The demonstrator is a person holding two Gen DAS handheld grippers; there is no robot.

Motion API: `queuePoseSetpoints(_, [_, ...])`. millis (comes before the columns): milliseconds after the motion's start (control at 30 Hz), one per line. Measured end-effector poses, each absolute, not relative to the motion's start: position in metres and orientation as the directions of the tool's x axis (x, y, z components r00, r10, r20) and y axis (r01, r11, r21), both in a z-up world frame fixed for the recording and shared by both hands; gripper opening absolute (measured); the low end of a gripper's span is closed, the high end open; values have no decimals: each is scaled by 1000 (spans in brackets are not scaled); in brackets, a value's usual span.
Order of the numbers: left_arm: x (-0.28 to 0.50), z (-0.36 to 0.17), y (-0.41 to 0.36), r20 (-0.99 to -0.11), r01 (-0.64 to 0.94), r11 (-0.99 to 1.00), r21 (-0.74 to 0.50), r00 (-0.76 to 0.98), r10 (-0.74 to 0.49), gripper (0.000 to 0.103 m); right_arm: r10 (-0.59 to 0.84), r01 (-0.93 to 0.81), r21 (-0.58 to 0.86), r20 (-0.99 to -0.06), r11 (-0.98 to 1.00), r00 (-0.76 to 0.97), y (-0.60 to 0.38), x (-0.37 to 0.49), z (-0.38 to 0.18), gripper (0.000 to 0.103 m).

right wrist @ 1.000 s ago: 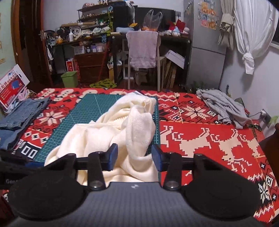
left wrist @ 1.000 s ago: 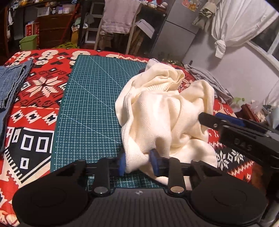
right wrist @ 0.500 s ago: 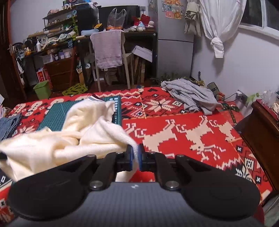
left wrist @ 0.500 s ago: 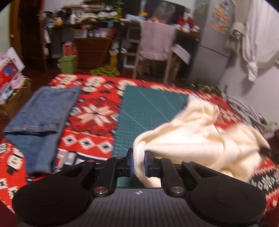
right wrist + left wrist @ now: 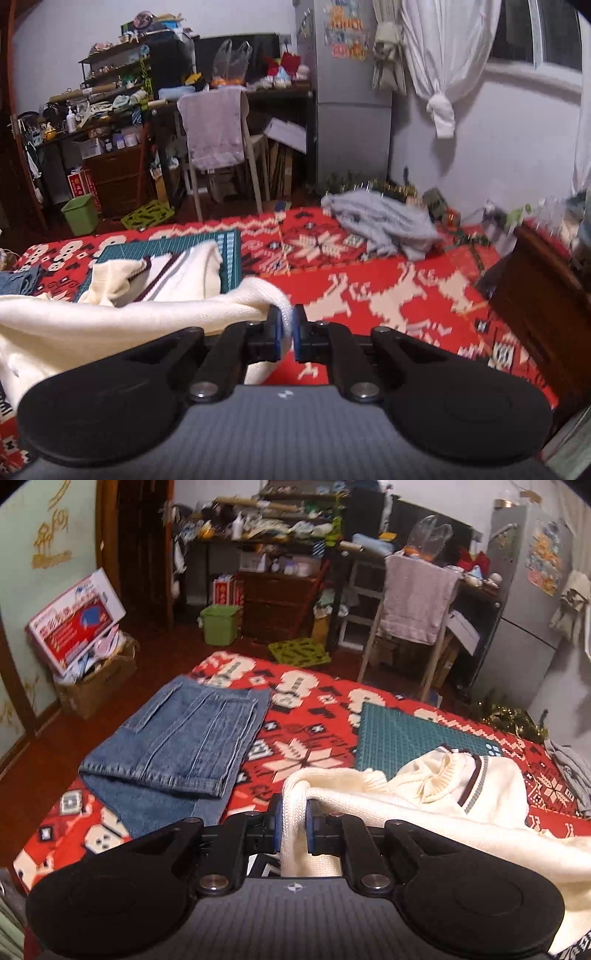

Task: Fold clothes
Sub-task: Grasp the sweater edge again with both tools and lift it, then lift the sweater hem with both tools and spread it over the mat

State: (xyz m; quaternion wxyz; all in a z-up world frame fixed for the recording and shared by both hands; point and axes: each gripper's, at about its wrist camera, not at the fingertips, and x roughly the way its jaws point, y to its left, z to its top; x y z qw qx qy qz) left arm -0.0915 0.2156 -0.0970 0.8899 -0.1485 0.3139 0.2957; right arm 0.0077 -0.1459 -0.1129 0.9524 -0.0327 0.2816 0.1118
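Left wrist view, left to right: cardboard box with a red-and-white print leaning at the wall, upper left; green bin on the floor behind; folded jeans flat on the red patterned blanket, left of centre; only this view shows the jeans whole, the right wrist view catches just a blue scrap at its left edge; green cutting mat right of centre, its near part covered by the cream sweater; striped V-neck collar faces up over the mat; left gripper at lower centre, its blue pads clamped on a thick rolled edge of the sweater, which hangs down between the fingers; fabric runs taut from there off toward the right edge of the frame; chair draped with a pale towel at upper right.

Right wrist view, left to right: sweater fills the lower left, stretched in a band across to the right gripper at centre, pads nearly together, pinching a bunched edge; mat corner just behind; only this view shows the crumpled grey garment on the blanket's far right, the knotted white curtain at upper right, and dark wooden furniture at the right edge; some blur there.
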Motion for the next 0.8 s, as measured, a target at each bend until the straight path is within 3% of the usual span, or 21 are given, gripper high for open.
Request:
queuePoseSetpoints(267, [-70, -106, 206, -660, -587, 809, -23, 617, 428, 17, 168, -227, -24, -596, 974, 785, -140, 11, -124, 10])
queuePoseSetpoints(333, [-74, -109, 206, -667, -589, 808, -32, 614, 421, 34, 153, -227, -52, -591, 973, 792, -140, 7, -129, 22])
queuePoseSetpoints(433, [-88, -113, 210, -674, -597, 799, -70, 619, 404, 45, 144, -236, -78, -597, 969, 789, -140, 5, -134, 29])
queuePoseSetpoints(633, [-114, -128, 212, -745, -577, 809, -108, 586, 318, 46, 178, -245, -21, -629, 969, 757, -150, 13, -141, 45])
queuePoseSetpoints(800, [-126, -140, 206, -789, -554, 821, -136, 562, 249, 46, 194, -268, -12, -659, 963, 727, -151, 13, -151, 50])
